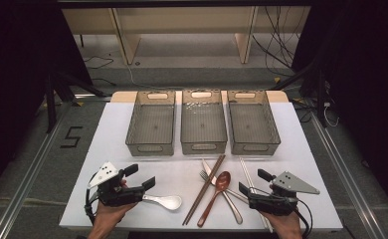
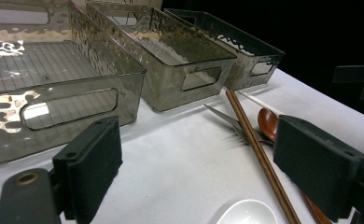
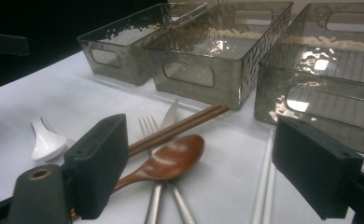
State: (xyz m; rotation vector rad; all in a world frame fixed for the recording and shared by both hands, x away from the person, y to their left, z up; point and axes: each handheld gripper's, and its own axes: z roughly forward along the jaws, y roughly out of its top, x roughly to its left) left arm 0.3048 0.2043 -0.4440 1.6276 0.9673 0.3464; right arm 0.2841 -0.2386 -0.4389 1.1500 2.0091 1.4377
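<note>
My left gripper (image 1: 140, 176) rests open at the table's front left, its jaws wide apart with bare table between them (image 2: 203, 168). A white ceramic spoon (image 1: 164, 200) lies just to its right, its bowl (image 2: 248, 212) below the jaws. My right gripper (image 1: 254, 181) stands open at the front right, over the handles of the silver chopsticks (image 1: 251, 186). Between its jaws (image 3: 208, 163) I see a wooden spoon (image 3: 168, 161), a fork (image 3: 147, 126) and a knife (image 3: 173, 114) in a crossed pile with brown chopsticks (image 1: 204, 189). Nothing is gripped.
Three translucent grey bins stand side by side at the back of the white table: left (image 1: 150, 122), middle (image 1: 203, 122), right (image 1: 253, 122). All look bare inside. The table's front edge (image 1: 182, 230) runs just under my hands. Dark floor and cables surround the table.
</note>
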